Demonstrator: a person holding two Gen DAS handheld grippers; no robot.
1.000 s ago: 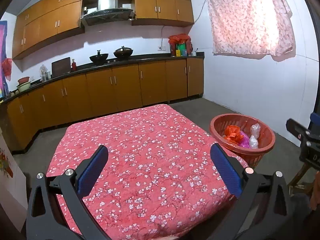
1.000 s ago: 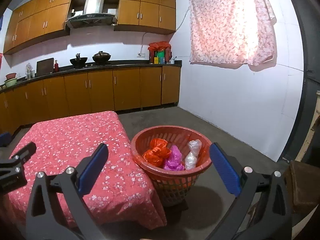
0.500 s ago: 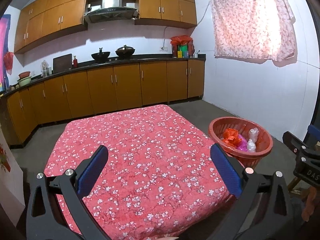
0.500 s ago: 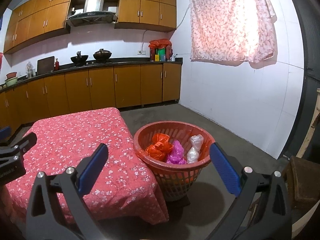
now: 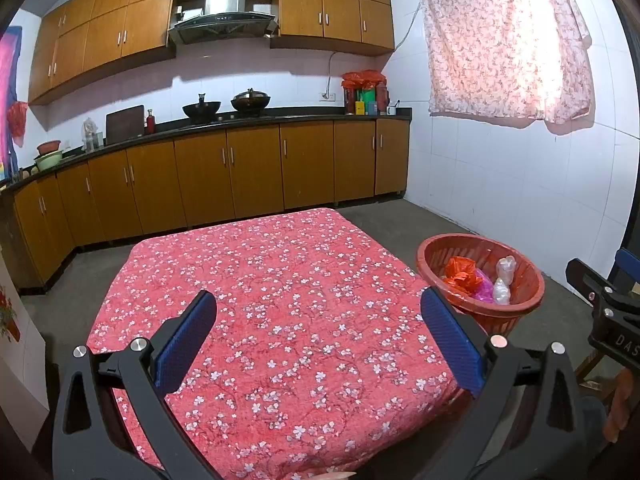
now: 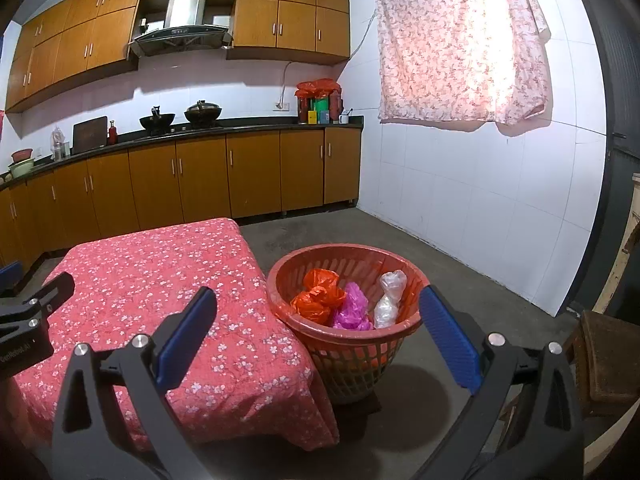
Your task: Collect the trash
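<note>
Pulled back and up a little since a second ago, with more floor now showing around the table. Two grippers, left gripper and right gripper, both spread wide and holding nothing. One table under a red floral cloth, nearest. One red basket just beside the table's right edge, between the right jaws, outside the left pair. Inside: orange bag, pink bag, clear bag.
</note>
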